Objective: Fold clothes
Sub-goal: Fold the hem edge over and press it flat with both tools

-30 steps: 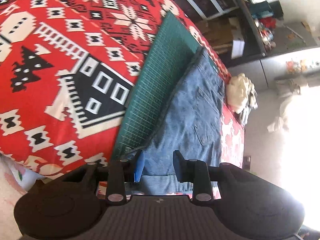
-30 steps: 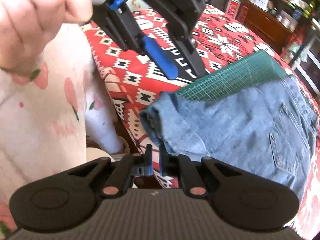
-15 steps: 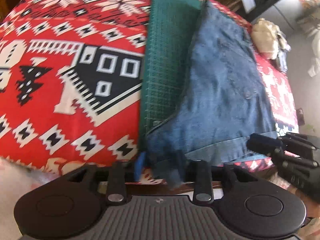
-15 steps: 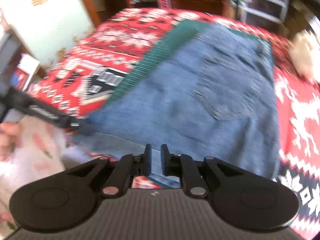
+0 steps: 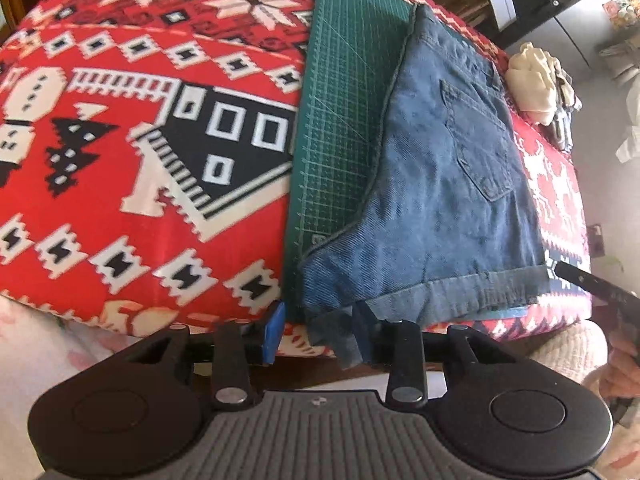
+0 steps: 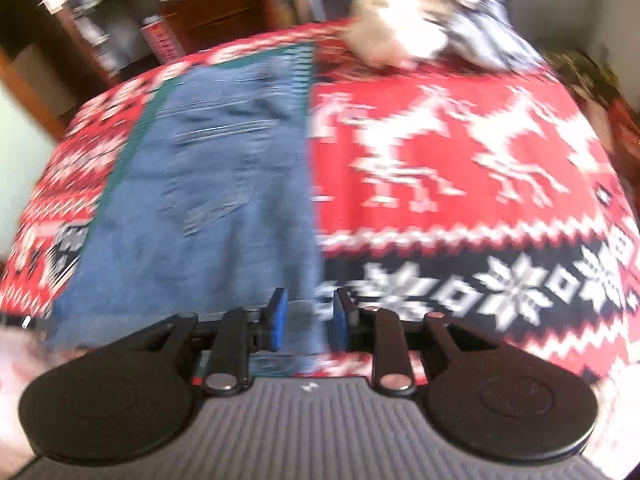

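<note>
Left wrist view: one pair of blue denim shorts [image 5: 452, 184] is laid flat on one green cutting mat [image 5: 344, 112] on the red patterned tabletop [image 5: 140, 140], long axis pointing away. Its near hem sits between both spread pairs of fingers: left hand-held gripper [image 5: 318, 330], right hand-held gripper [image 6: 307, 318].

Right wrist view smeared by motion: denim shorts [image 6: 208, 200] and pale clothes heap [image 6: 400, 36] without detail; right gripper [image 5: 592, 284] cut by the frame edge in left view
</note>
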### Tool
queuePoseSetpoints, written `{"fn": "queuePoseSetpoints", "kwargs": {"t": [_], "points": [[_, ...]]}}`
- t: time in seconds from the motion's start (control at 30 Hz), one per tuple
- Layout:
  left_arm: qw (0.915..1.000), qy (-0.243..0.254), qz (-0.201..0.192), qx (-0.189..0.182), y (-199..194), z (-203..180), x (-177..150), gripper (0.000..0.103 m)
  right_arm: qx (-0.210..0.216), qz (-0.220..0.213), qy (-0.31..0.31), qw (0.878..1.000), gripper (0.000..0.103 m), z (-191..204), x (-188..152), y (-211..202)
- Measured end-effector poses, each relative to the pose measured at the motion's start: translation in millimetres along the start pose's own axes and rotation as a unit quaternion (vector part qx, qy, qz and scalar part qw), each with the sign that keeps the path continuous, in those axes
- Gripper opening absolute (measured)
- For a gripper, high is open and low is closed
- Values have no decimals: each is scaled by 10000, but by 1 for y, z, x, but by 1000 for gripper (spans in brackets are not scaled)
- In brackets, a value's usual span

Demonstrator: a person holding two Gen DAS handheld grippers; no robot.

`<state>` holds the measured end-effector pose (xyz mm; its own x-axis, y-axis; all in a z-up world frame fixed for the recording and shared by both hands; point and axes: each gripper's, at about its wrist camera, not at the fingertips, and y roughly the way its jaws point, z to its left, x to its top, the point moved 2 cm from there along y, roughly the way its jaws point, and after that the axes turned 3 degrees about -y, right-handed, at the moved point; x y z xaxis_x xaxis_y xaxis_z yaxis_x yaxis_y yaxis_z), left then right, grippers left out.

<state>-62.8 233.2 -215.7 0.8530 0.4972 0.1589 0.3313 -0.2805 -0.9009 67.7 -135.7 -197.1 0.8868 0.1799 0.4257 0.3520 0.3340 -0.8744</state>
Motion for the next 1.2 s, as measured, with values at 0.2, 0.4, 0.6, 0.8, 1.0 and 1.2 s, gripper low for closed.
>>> {"fn": "queuePoseSetpoints", "kwargs": {"t": [0.2,0.4,0.6,0.8,1.0,1.2], "points": [[9999,50,96,-48,1,-6,0,36,247,303,297,9988,29,-7,-2,18],[9999,-63,3,-100,-3,-5,2,14,303,325,344,9984,7,-1,-1,14],[10000,24,-88,15,-11,-12,3,12,245,174,248,9992,6,10,2,-4],[9995,112,80,269,-10,-15,4,24,234,223,262,9991,6,12,3,-6],[9999,-56,61,60,-8,-16,4,8,258,279,384,9985,6,7,1,1],[9991,112,-184,365,-19,-28,8,4,312,165,506,9981,5,6,0,-6]]}}
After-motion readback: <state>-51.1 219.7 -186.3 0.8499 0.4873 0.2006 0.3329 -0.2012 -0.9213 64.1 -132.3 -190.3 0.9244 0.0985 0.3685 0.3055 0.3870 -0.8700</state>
